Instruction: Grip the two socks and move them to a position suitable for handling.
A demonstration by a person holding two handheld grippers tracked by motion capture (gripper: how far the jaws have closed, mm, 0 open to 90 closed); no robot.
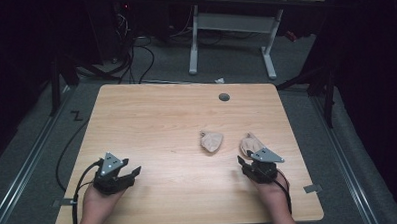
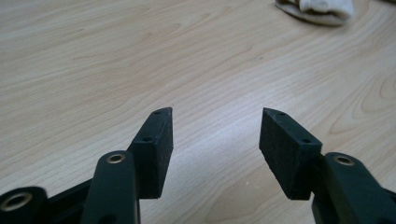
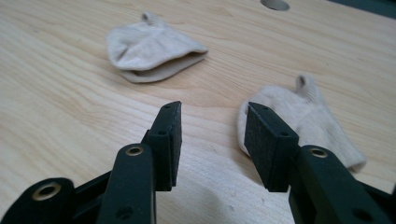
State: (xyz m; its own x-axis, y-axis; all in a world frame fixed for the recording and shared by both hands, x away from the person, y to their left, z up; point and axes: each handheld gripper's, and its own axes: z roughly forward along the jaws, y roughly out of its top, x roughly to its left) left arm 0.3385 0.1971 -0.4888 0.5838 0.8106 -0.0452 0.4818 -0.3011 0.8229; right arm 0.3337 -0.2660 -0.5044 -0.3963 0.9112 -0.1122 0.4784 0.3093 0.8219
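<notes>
Two small beige socks lie on the wooden table (image 1: 151,118). One sock (image 1: 211,140) rests right of centre; in the right gripper view this sock (image 3: 149,47) lies at the upper left. The other sock (image 1: 248,143) lies just beyond my right gripper (image 1: 248,165), and up close this sock (image 3: 303,116) sits past the right jaw. My right gripper (image 3: 212,112) is open with nothing between its jaws. At the table's front left, my left gripper (image 1: 131,173) rests low, open and empty (image 2: 215,114) over bare wood. A sock's edge (image 2: 317,10) shows at the top right of the left gripper view.
A round cable hole (image 1: 224,97) sits near the table's far edge. Beyond the table stand a white desk frame (image 1: 231,26) and loose cables (image 1: 134,59) on grey floor. Cables trail from both grippers toward the near edge.
</notes>
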